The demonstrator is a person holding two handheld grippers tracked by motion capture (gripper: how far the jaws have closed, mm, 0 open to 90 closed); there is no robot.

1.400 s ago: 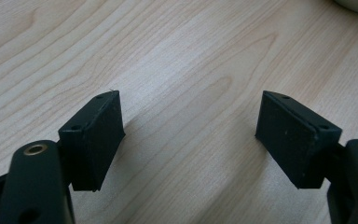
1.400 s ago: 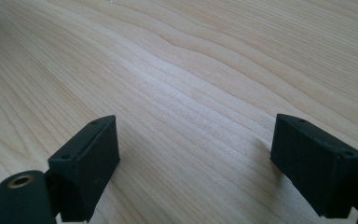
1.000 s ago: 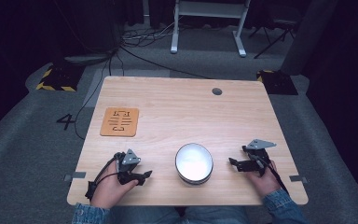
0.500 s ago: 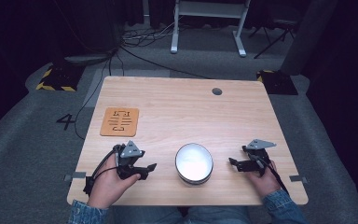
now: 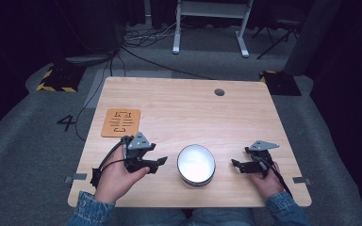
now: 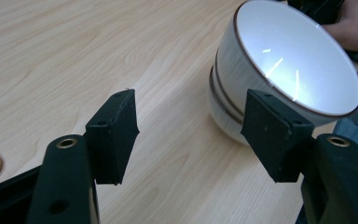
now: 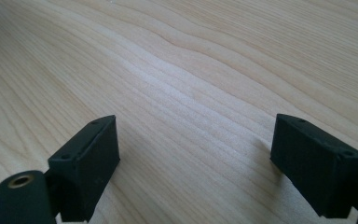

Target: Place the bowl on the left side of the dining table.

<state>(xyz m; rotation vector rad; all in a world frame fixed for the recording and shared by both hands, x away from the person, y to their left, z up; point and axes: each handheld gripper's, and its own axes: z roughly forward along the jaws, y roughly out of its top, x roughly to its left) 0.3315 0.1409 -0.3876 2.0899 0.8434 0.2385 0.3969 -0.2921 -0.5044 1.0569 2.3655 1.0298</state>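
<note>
Lifting off the surface (image 5: 184, 108), the left claw (image 5: 158, 163) is now hanging higher than it was a second ago and pointing toward the white bowls (image 5: 196, 165), which are sitting near the front edge between the two hands. In the left gripper view these are reading as two bowls (image 6: 279, 79) nested one inside the other, upright, just ahead of the jaws. The left claw (image 6: 191, 130) jaws have just been closing a little but are standing fairly wide, with nothing between them; the right-hand pad (image 6: 275, 133) is overlapping the bowl wall in that view, though whether it is touching cannot be told. The right claw (image 5: 238, 165) is resting just beside the bowls on the other side, where it was before, its jaws wide and empty over bare wood (image 7: 191, 84). An orange card (image 5: 120, 123) is lying well apart toward the left. Judgement: the left hand is beginning an approach to the stack, probably to grasp the upper rim; no grip is yet being made
</note>
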